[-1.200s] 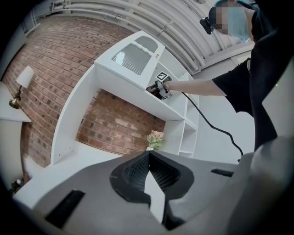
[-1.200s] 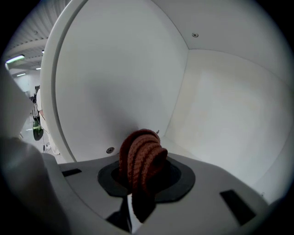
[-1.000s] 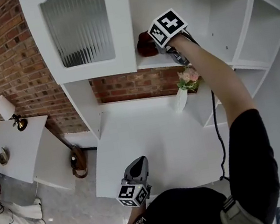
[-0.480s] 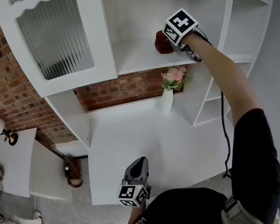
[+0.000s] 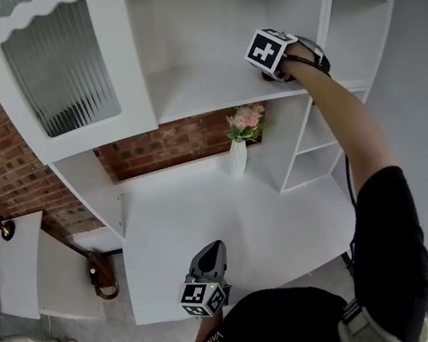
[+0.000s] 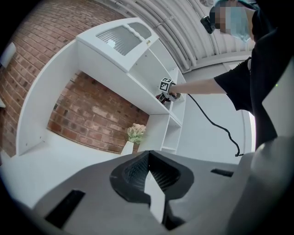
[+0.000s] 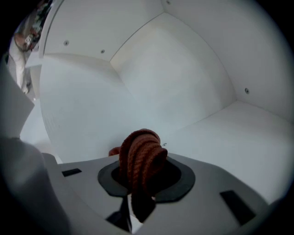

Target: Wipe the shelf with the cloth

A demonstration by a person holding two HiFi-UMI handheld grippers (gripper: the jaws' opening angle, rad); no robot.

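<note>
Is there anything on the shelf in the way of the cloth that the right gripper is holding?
Nothing visible does. The right gripper is shut on the cloth at the right end of the shelf, whose surface is bare to the left. The flower vase stands on the level below.

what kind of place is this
Likely a home-style room, though it could be a mock-up: a white shelf unit with a ribbed-glass door, a brick wall behind it, and a vase of flowers.

Cloth (image 7: 141,156) — seemingly mostly hidden behind right tool (image 5: 269,67)
</note>
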